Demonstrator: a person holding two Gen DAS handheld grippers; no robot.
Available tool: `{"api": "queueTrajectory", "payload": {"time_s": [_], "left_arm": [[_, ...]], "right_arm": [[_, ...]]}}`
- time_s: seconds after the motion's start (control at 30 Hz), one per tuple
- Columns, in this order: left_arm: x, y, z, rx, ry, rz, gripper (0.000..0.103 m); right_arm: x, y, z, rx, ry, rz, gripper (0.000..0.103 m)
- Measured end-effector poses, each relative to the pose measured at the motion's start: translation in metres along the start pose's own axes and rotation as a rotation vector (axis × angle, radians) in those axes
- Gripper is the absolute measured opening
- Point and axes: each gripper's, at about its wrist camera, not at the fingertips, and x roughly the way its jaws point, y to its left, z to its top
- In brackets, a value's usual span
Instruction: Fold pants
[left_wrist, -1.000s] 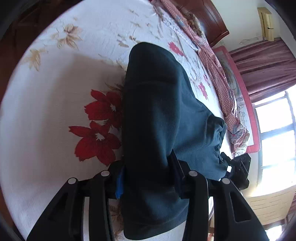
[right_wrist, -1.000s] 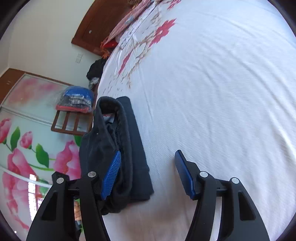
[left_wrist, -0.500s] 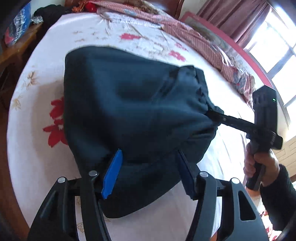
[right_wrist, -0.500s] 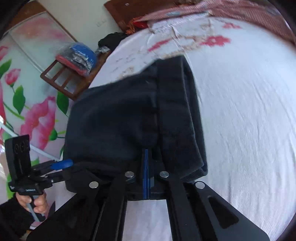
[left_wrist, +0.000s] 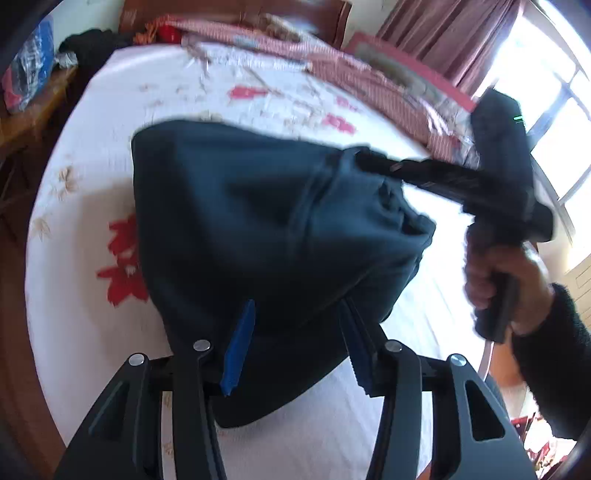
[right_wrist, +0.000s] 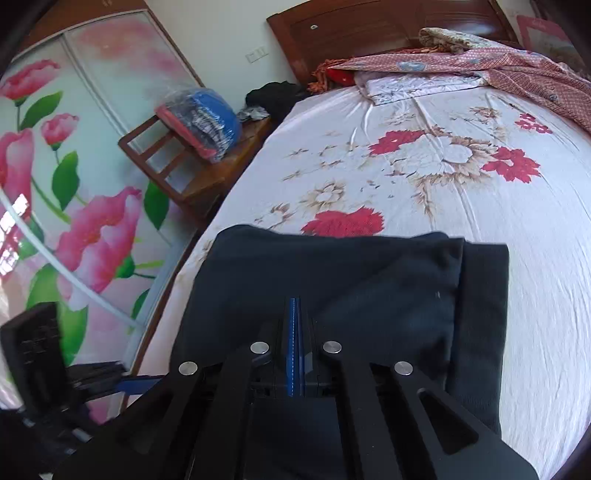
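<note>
The dark navy fleece pants (left_wrist: 258, 229), folded into a thick bundle, are held up between the two tools above the bed (left_wrist: 92, 332), whose white sheet carries red and tan flowers. In the left wrist view the left tool (left_wrist: 295, 343) has its blue pads either side of the lower edge of the bundle, with the cloth filling the space between them; the left pad lies against the fabric and the right pad sits at its edge, so the left tool is grasping the pants in a wide bite. In the same view the right tool (left_wrist: 373, 158) reaches in from the right, its closed black tips sunk into the gathered waistband end of the pants, and the person's hand (left_wrist: 506, 280) in a dark knitted sleeve wraps its grip. The right wrist view shows the right tool's (right_wrist: 294, 306) blue pads pressed flat together with the dark cloth bunched around them, so it is clenched on the pants; the folded fabric spreads away from the tips, with a narrower layer showing along its right side. The left tool appears at the lower left of that view, blurred. Beyond the pants, a red patterned blanket (right_wrist: 517, 70) lies crumpled by the dark wooden headboard (right_wrist: 369, 29), and a wooden chair (right_wrist: 192, 173) beside the bed holds a plastic-wrapped blue and red bundle (right_wrist: 207, 118).
</note>
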Motion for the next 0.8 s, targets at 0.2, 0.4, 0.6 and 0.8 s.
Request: {"api": "queueTrajectory", "payload": {"time_s": [0.2, 0.4, 0.6, 0.8], "left_arm": [[0.046, -0.028, 0.018, 0.069, 0.068, -0.054, 0.082], [0.06, -0.048, -0.012, 0.257, 0.154, 0.01, 0.08], [0.034, -0.039, -0.027, 0.211, 0.165, 0.008, 0.081], [-0.012, -0.019, -0.051, 0.086, 0.131, 0.09, 0.081]], "right_arm": [[0.032, -0.053, 0.009, 0.076, 0.075, -0.173, 0.0], [-0.025, -0.084, -0.003, 0.273, -0.033, -0.091, 0.001], [-0.049, -0.027, -0.064, 0.084, 0.134, -0.021, 0.062], [-0.116, -0.066, -0.099, 0.323, 0.031, -0.139, 0.055]]}}
